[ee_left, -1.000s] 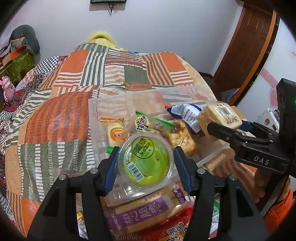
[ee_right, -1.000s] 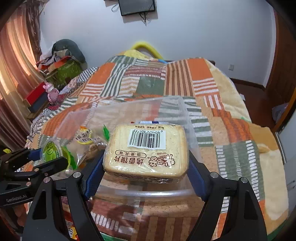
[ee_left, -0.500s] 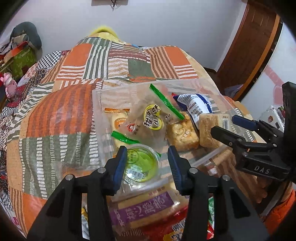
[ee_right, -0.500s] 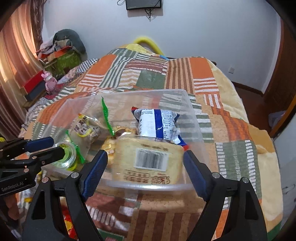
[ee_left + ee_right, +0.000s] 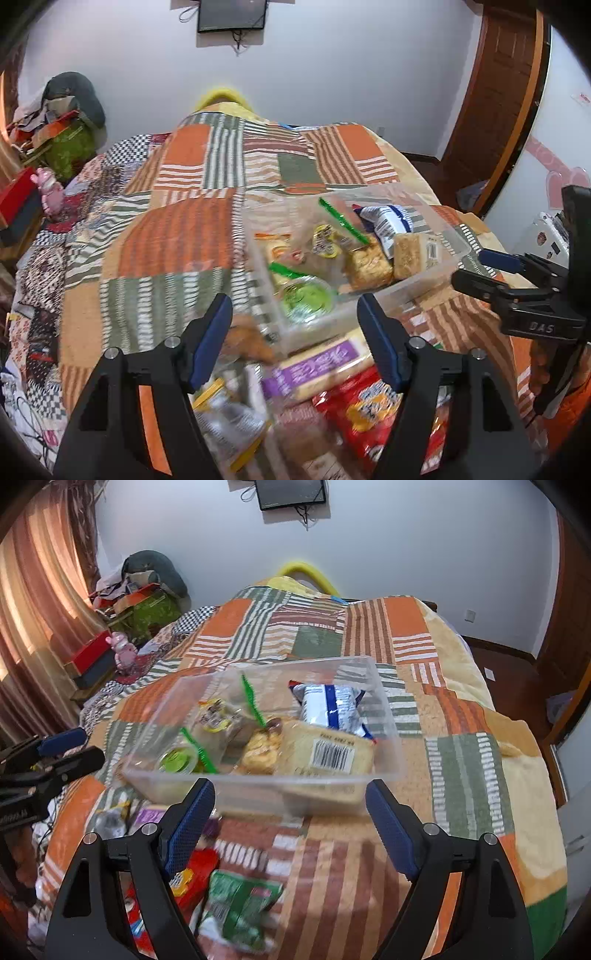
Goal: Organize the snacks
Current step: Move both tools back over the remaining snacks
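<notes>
A clear plastic bin (image 5: 388,716) sits on the patchwork bedspread. In it lie a green jelly cup (image 5: 306,297) (image 5: 177,758), a wrapped bread block with a barcode (image 5: 328,755) (image 5: 413,254), a blue-and-white packet (image 5: 328,705) and clear bags with green strips (image 5: 325,240). My left gripper (image 5: 295,339) is open and empty, just short of the bin's near corner. My right gripper (image 5: 290,823) is open and empty, in front of the bin's near wall. Loose snacks lie under both: a purple-labelled bar (image 5: 317,365), a red bag (image 5: 373,410) and a green packet (image 5: 240,904).
The bed (image 5: 461,757) runs back to a white wall with a mounted screen (image 5: 290,493). Piled clutter and a pink toy (image 5: 123,651) stand at the left by curtains. A brown door (image 5: 495,96) is at the right.
Both grippers let go: the jelly cup and the bread block now lie in the bin. Both grippers have opened wide and pulled back and up from the bin.
</notes>
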Available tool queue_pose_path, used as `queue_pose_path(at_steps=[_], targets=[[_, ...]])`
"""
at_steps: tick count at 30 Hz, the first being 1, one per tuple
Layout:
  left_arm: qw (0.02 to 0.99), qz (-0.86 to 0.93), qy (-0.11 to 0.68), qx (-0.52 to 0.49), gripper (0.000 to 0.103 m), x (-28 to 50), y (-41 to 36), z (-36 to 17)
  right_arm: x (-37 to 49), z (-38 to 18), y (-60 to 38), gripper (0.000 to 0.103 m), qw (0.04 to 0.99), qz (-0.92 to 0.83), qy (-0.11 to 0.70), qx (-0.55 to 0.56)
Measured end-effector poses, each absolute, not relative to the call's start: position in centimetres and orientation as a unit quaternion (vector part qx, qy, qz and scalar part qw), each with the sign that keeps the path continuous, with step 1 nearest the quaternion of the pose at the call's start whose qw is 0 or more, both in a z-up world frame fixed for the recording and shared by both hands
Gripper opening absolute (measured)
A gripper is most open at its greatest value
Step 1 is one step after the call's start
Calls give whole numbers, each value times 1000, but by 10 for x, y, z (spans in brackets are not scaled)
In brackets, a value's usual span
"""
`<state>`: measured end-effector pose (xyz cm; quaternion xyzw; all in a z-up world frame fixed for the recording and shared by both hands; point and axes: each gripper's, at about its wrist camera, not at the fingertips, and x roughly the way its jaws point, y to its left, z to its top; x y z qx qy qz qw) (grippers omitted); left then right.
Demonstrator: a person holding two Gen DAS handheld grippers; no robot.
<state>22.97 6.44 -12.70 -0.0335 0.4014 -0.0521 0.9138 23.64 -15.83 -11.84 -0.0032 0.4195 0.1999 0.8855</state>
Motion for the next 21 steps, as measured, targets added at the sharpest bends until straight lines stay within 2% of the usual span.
queue_pose_path(at_steps=[8, 21], targets=[[905, -20, 422, -39, 78, 198, 94, -143, 206, -125, -152, 82, 879, 209, 428, -8], [867, 19, 492, -69, 79, 185, 124, -221, 188, -166, -139, 82, 851, 202, 484, -18]])
